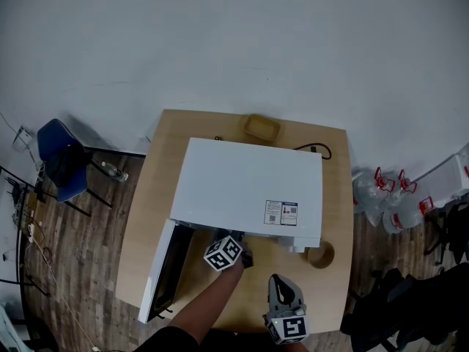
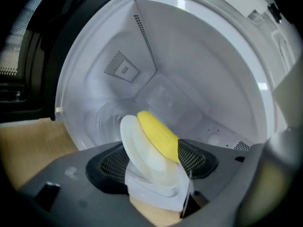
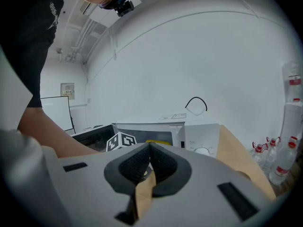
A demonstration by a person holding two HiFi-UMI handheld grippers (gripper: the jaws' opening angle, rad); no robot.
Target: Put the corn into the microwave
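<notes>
The white microwave (image 1: pixel 249 185) stands on the wooden table (image 1: pixel 333 196) with its door (image 1: pixel 163 270) swung open to the left. My left gripper (image 1: pixel 240 245) reaches into the mouth of the cavity (image 2: pixel 156 70). A yellow corn cob (image 2: pixel 158 135) lies on a small white plate (image 2: pixel 142 155), which hangs tilted between the pads (image 2: pixel 111 163), touched on both sides, above the glass turntable (image 2: pixel 106 117). My right gripper (image 1: pixel 283 284) rests near the table's front edge, shut with nothing in it (image 3: pixel 149 150), pointing at the microwave front (image 3: pixel 201 138).
A tan tray (image 1: pixel 261 127) and a black cable (image 1: pixel 316 150) lie behind the microwave. A small round brown object (image 1: pixel 321 255) sits by its front right corner. A blue chair (image 1: pixel 62 160) stands left of the table, and water bottles (image 1: pixel 388 196) stand to its right.
</notes>
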